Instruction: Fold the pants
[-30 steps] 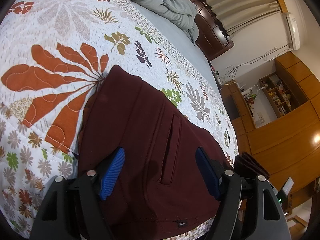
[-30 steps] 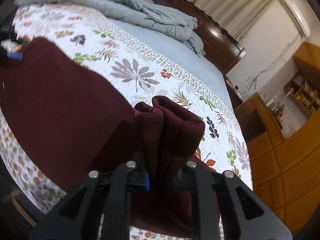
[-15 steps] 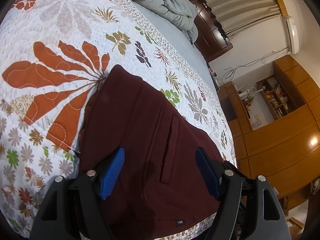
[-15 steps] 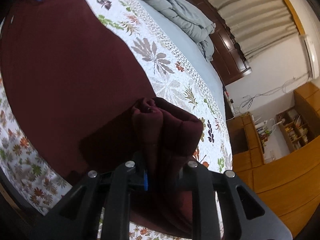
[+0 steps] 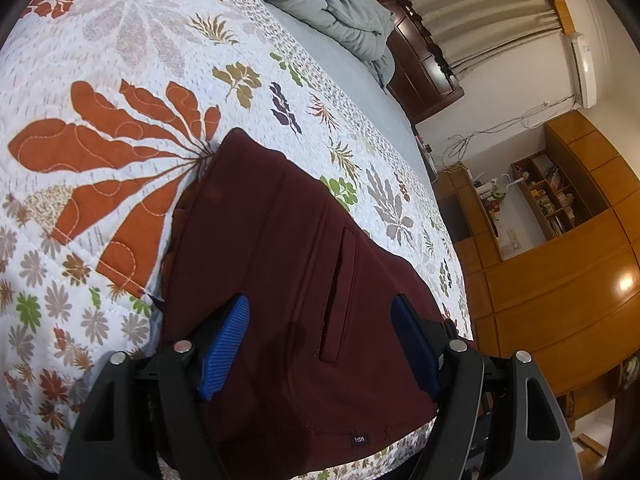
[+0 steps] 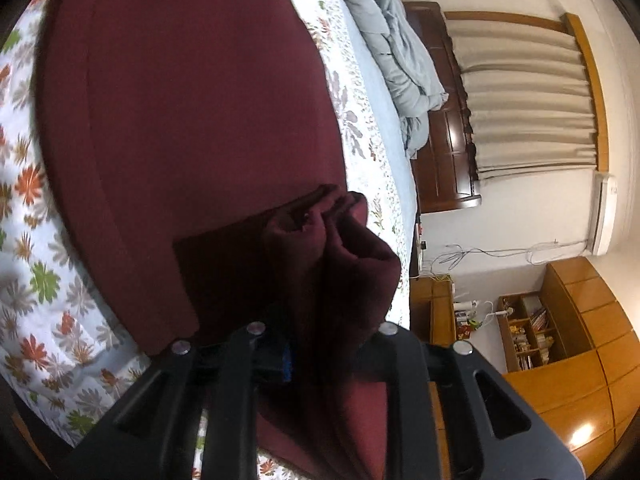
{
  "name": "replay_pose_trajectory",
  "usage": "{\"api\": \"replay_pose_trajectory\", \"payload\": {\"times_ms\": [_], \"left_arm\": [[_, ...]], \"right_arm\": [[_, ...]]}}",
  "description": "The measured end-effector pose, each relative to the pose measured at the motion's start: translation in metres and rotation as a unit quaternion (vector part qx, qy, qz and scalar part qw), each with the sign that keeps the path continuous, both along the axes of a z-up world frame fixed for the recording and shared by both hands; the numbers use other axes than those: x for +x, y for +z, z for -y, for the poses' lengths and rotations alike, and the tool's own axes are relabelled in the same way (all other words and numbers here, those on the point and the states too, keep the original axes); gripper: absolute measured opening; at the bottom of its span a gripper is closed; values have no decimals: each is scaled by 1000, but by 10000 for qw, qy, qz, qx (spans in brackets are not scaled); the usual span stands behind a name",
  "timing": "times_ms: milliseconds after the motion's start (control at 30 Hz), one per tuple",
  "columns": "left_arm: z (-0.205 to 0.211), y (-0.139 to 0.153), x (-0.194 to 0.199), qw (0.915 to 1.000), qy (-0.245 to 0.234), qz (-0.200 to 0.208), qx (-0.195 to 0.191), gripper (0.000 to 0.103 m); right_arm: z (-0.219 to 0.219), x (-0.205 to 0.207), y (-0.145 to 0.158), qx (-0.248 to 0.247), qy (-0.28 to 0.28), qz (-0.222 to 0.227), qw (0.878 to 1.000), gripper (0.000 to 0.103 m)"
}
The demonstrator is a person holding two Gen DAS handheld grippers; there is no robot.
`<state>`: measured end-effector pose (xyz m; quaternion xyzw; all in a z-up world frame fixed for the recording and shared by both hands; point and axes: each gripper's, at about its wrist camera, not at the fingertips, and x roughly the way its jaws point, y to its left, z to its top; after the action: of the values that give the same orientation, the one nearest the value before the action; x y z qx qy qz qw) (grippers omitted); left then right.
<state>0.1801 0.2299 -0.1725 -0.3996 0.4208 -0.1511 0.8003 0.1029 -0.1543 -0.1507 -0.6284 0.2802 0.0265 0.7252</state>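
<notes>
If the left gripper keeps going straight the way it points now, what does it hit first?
Most likely the dark maroon fabric pants lying flat on the floral quilted bedspread. The open left gripper already straddles them, angled down, though how far above them it is stays unclear.

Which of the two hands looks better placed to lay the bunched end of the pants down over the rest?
The right. Its fingers have the bunched end of the maroon pants between them and are opening, just above the flat part. The left gripper hangs open over the pocket, gripping nothing.
</notes>
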Motion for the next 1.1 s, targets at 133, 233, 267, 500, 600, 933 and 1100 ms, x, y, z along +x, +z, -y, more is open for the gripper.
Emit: {"api": "replay_pose_trajectory", "payload": {"times_ms": [133, 233, 267, 500, 600, 933, 1100], "left_arm": [[1, 1, 1, 10000, -11, 1, 64, 74], [2, 10, -3, 9996, 13, 66, 277, 74], [6, 17, -6, 9984, 47, 125, 555, 74], [93, 86, -33, 9831, -99, 1018, 1521, 74], [170, 103, -32, 9801, -830, 1356, 1191, 75], [377, 86, -24, 9446, -2720, 1669, 769, 75], [375, 37, -9, 9547, -2679, 927, 898, 74]], "right_arm": [[0, 0, 7, 146, -44, -195, 9997, 34], [3, -16, 29, 491, 1, -316, 9983, 64], [5, -23, 37, 602, -6, -383, 9975, 64], [101, -15, 128, 3194, -1261, -1147, 9321, 64], [196, 23, 142, 4542, -2323, -1175, 8520, 45], [288, 60, 82, 5939, -3027, -2401, 7057, 33], [299, 81, 106, 6566, -2732, -2372, 6617, 35]]}}
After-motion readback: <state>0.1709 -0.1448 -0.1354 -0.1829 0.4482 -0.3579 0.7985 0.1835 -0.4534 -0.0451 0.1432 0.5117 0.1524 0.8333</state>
